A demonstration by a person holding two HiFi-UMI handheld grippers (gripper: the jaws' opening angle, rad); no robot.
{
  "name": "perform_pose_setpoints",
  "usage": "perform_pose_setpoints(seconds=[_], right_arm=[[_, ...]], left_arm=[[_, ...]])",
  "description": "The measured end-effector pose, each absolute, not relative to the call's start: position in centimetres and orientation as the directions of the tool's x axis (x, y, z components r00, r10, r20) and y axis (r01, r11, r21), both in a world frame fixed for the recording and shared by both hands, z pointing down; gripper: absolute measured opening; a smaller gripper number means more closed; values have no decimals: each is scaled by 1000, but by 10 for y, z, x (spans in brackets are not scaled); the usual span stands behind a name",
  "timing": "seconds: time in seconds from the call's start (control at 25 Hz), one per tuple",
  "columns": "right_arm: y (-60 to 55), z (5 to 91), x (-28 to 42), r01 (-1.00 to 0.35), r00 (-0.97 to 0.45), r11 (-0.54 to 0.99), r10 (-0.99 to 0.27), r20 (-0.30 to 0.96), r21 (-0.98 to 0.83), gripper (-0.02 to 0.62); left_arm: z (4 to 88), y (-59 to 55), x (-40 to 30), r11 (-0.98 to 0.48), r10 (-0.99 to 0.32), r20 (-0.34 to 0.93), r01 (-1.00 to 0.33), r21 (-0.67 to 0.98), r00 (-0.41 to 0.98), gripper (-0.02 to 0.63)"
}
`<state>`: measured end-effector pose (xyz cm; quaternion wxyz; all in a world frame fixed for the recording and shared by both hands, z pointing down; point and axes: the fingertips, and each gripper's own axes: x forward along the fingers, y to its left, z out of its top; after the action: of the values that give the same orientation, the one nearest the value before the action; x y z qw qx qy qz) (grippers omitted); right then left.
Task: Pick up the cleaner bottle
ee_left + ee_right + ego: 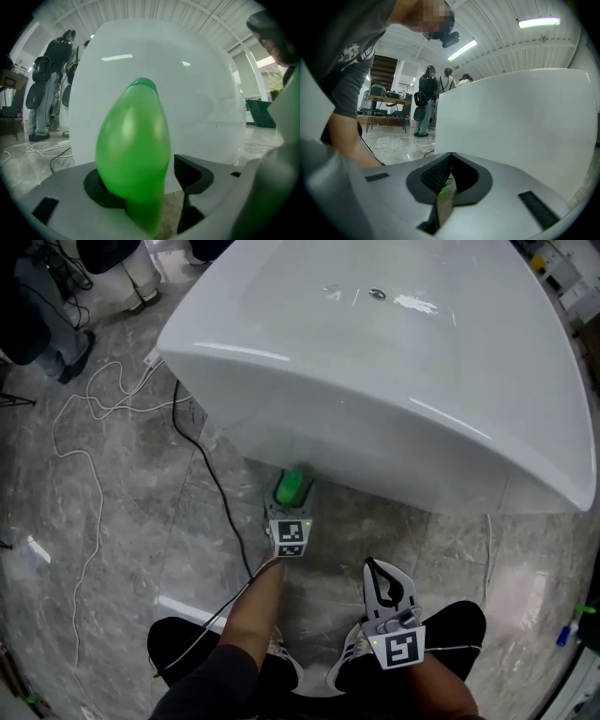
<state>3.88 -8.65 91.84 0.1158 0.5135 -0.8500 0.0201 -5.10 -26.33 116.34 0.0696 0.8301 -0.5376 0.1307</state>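
The green cleaner bottle (292, 484) stands on the marble floor, tight against the foot of the white bathtub (394, 390). My left gripper (292, 507) reaches down to it, jaws wide open on either side of the bottle. In the left gripper view the bottle (133, 140) fills the space between the jaws of the left gripper (145, 180); its right pad (193, 174) stands apart from the bottle, while the left pad is hidden behind it. My right gripper (376, 568) hangs lower right, above my feet, shut and empty, with the right gripper's (449, 159) tips meeting.
A black cable (217, 488) and a white cable (86, 456) trail over the floor to the left of the bottle. People stand at the far left (52, 329). My shoes (349, 657) are just behind the grippers. The tub wall (201, 103) rises right behind the bottle.
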Motion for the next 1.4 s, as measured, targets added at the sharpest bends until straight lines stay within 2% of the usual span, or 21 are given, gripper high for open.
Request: perform_pose_setpoints(seconds=[0.24,0.32,0.4,0.84,1.12,1.4], right_arm=[[-85,922,43,-881,-441,467,-871,218,83,15],[-84,923,43,-879,-443,469,-870,219,83,15],[-83,924,44,-877,-446,472,-868,219,86,15],[-89,917,41,-873,-450,475,-872,195,109,15],[-107,887,49,-873,-429,460,-883,191,164,15],[-115,817,59,-900,-394,423,-892,223,101,15]], left_arm=[[1165,-279,-54,-390,-892,271,-919,-59,361,300],[1165,-280,-57,-380,-897,276,-922,-80,346,231],[1166,-280,-57,-377,-898,278,-922,-86,341,196],[1149,-267,-71,-327,-911,280,-944,-39,304,184],[1079,-252,-71,-313,-922,247,-950,-22,298,183],[953,-236,-69,-321,-926,218,-947,-22,309,181]])
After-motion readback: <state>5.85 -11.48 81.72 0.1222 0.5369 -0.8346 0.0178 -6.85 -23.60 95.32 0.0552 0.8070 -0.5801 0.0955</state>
